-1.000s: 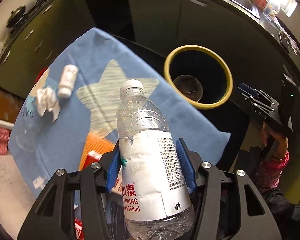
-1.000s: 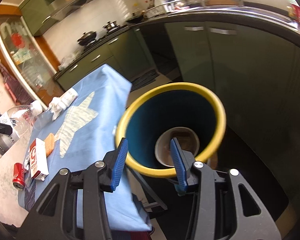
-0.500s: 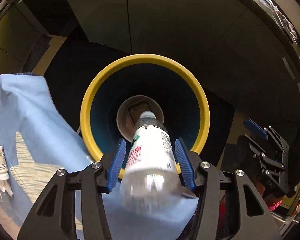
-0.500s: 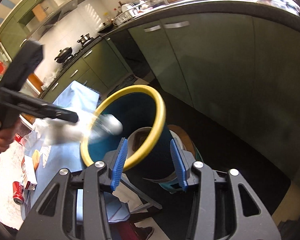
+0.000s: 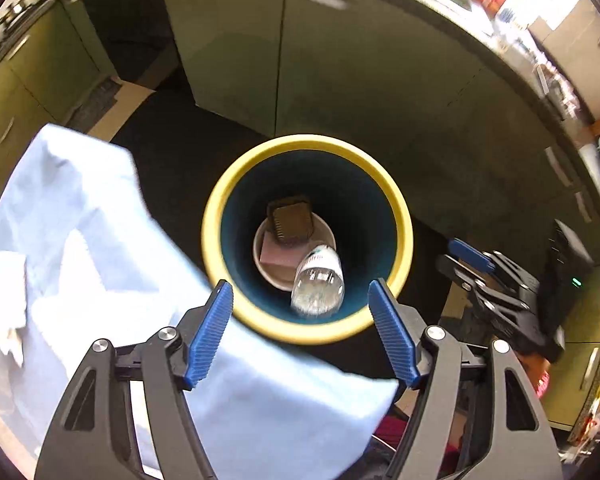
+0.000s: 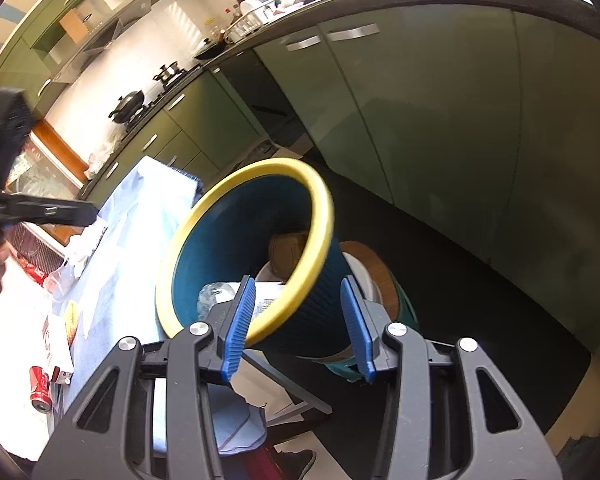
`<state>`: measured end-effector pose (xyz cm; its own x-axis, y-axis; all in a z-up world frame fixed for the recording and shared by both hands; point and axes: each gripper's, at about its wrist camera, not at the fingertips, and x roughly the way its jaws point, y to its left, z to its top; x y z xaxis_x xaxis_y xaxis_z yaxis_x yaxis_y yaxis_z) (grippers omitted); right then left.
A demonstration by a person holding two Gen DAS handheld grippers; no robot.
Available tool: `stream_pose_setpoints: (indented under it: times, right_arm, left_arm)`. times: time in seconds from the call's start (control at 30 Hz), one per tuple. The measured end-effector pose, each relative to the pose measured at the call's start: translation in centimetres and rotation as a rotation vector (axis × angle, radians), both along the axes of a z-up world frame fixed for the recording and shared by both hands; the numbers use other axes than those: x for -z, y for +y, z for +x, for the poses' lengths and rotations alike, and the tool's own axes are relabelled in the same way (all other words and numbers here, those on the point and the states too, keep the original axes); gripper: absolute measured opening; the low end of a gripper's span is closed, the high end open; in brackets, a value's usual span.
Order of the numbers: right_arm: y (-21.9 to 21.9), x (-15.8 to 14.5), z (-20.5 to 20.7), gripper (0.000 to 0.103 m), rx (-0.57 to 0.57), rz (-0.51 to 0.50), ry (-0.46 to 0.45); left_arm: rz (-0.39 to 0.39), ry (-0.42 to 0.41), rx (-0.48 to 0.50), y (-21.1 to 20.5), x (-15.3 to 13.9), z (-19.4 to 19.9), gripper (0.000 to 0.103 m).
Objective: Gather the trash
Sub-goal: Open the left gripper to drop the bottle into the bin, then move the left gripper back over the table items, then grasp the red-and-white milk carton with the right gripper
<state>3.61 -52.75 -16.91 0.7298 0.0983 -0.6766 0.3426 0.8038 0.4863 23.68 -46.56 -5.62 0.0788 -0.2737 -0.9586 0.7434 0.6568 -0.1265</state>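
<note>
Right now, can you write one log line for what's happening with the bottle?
left gripper: jaws opening, nothing between | bottle: inside bin, cap down | right gripper: around bin rim, grip unclear | cloth trash: remaining

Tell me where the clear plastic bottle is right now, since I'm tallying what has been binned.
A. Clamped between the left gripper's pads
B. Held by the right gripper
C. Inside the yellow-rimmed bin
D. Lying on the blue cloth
C: the plastic bottle lies inside the bin, below its yellow rim, while the left gripper above has its jaws opening with nothing between them.
</note>
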Motion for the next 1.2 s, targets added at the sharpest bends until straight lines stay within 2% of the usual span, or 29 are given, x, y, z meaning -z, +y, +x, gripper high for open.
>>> stream_pose_setpoints:
  times: [0.13, 0.27, 0.53, 0.7, 0.77, 0.9, 1.07, 1.2]
  right_arm:
    - [1.7, -1.1, 0.5, 0.043, -0.033, -0.023, -0.006]
    - [3.9, -2.5, 1.1, 0.043, -0.079, -0.058, -0.018]
    - [12.4, -5.3, 3.8, 0.046, -0.268, -0.136, -0.031]
    - [19.9, -6.6, 6.0, 0.05, -0.436, -0.183, -0.031]
    - [23.4, -7.2, 6.4, 0.051, -0.514, -0.203, -0.05]
    - [29.3, -8.2, 6.4, 0.062, -0.643, -0.232, -0.099]
    - [36.0, -8.0, 6.9, 0.073, -0.757, -0.314, -0.117]
    - [38.2, -6.8, 7.9, 0.073, -0.765, -0.372, -0.082]
  left_arm:
    - [-0.068, -0.04, -0.05, 5.7, -2.5, -1.3, 0.076]
    - [-0.147, -0.119, -0.127, 12.3, -5.3, -3.5, 0.078]
    - [-0.28, -0.284, -0.367, 27.6, -8.4, -8.8, 0.093]
    - [-0.348, -0.331, -0.572, 37.9, -7.0, -11.4, 0.097]
    - [-0.349, -0.353, -0.645, 41.0, -6.0, -12.3, 0.097]
    - [-0.311, -0.421, -0.767, 46.3, -4.2, -14.1, 0.098]
    - [-0.291, -0.455, -0.84, 50.2, -2.3, -15.8, 0.098]
    - [-0.292, -0.465, -0.862, 52.2, -1.4, -16.8, 0.098]
